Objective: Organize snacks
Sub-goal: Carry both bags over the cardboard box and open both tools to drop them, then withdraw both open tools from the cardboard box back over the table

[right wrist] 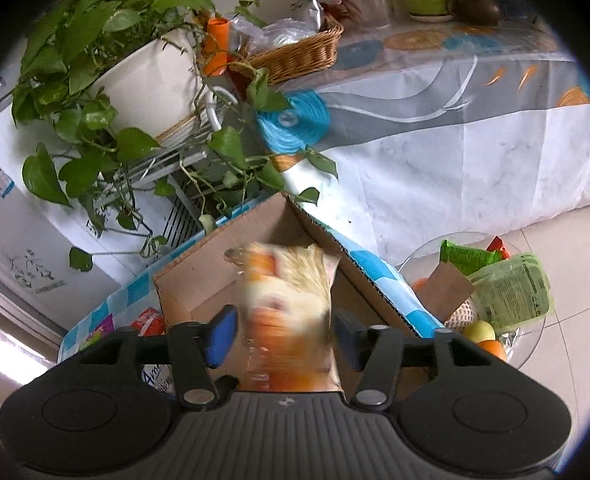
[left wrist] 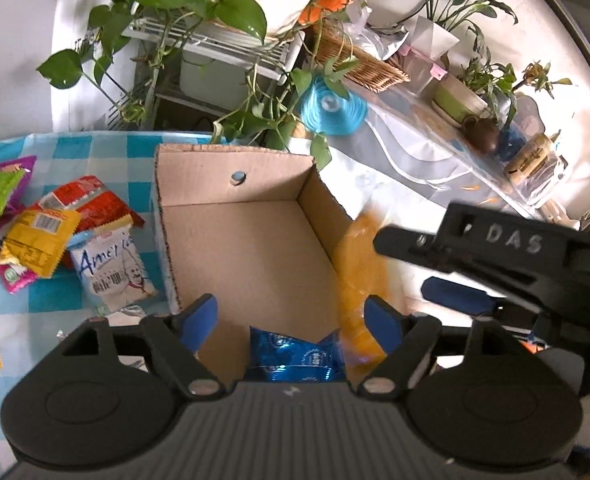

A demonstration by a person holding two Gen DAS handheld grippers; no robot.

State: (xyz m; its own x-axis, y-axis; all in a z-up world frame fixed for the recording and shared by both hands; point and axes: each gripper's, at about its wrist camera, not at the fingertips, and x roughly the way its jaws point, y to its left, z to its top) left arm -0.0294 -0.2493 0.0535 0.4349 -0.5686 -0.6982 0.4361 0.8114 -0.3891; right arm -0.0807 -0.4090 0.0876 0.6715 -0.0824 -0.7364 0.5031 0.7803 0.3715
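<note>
Right wrist view, blurred orange snack bag (right wrist: pixel 291 320) lengthwise between claw pads, over box (right wrist: pixel 199 280)

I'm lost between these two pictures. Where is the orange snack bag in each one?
Left wrist view: the orange snack bag is right of centre, blurred, at the cardboard box's right wall.
Right wrist view: the bag is at bottom centre, blurred, between the open blue-padded fingers, over the box.
Shared landmark: the blue ribbon roll.

Black left gripper (left wrist: pixel 291 320) and right gripper (right wrist: pixel 283 334), blue pads, silver pivot screws, "DAS" lettering.
</note>
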